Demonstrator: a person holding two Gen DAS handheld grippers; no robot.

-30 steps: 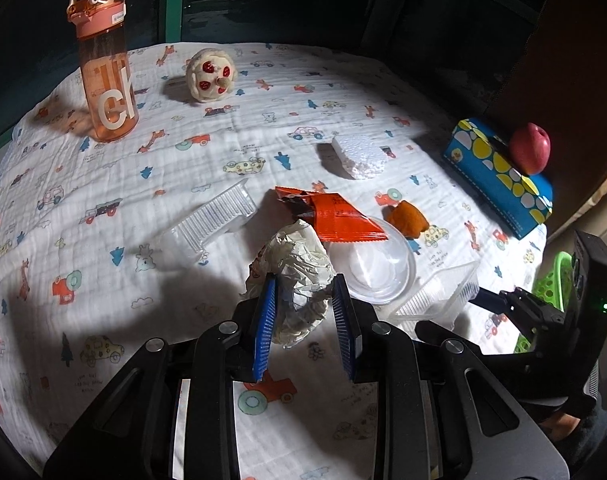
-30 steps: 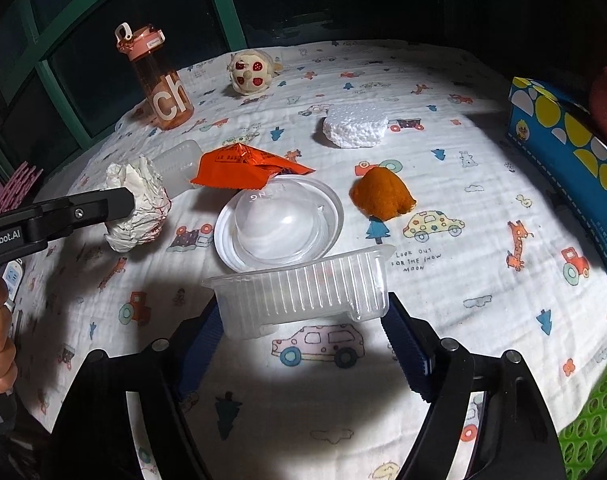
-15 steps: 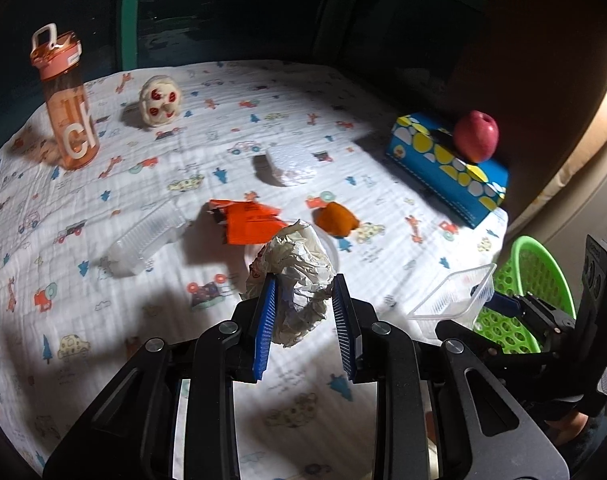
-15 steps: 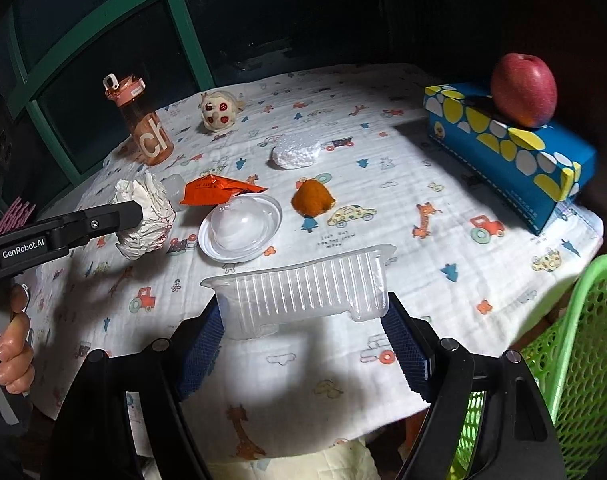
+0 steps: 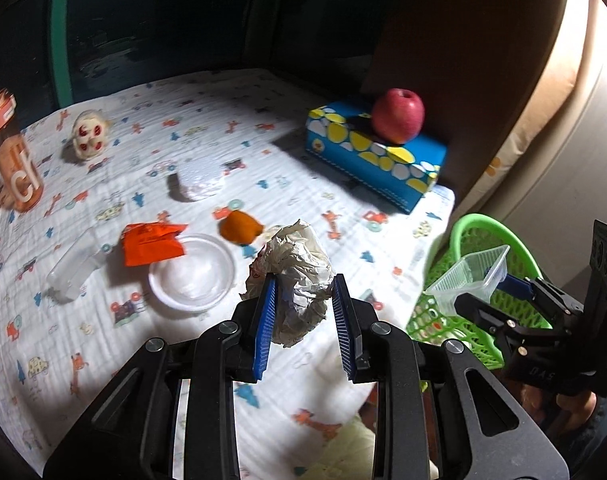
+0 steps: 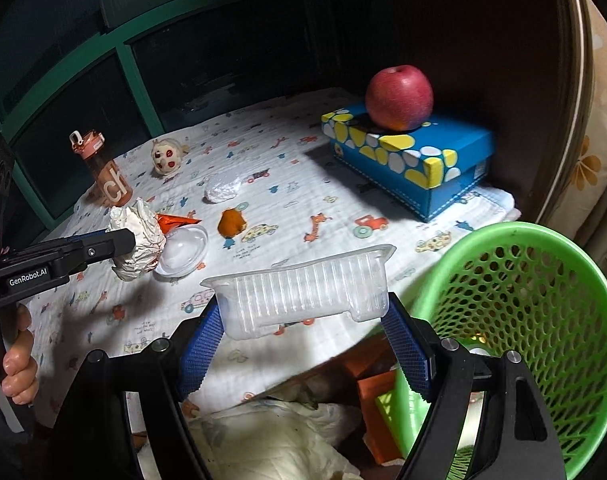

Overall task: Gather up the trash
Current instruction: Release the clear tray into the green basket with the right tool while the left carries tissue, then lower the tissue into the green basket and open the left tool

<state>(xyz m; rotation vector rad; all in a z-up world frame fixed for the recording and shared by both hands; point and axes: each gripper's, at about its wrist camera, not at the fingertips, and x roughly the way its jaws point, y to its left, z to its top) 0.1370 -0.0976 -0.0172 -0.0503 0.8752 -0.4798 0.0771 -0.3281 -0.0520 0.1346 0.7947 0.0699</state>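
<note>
My left gripper (image 5: 303, 328) is shut on a crumpled white paper ball (image 5: 293, 280), held above the printed tablecloth (image 5: 103, 340); the ball (image 6: 137, 236) shows at the left of the right wrist view. My right gripper (image 6: 303, 340) is shut on a clear ribbed plastic tray (image 6: 303, 292), gripped end to end, near the table's right edge beside the green mesh basket (image 6: 523, 300). In the left wrist view that tray (image 5: 469, 280) hangs over the basket (image 5: 479, 232). On the cloth lie an orange wrapper (image 5: 149, 242), a clear round lid (image 5: 191, 276), an orange peel (image 5: 239, 226), a white foam piece (image 5: 199, 180) and a clear plastic piece (image 5: 69, 274).
A blue spotted box (image 6: 407, 156) with a red apple (image 6: 398, 97) on it stands at the table's back right. An orange bottle (image 6: 105, 178) and a small toy (image 6: 167, 158) stand at the back left. A person's hand (image 6: 17, 364) holds the left gripper's handle. Clutter lies below the table edge.
Both grippers have swung right and risen with their loads. The tray has gone from over the cloth to beside the green basket, and the basket has come into both views.
</note>
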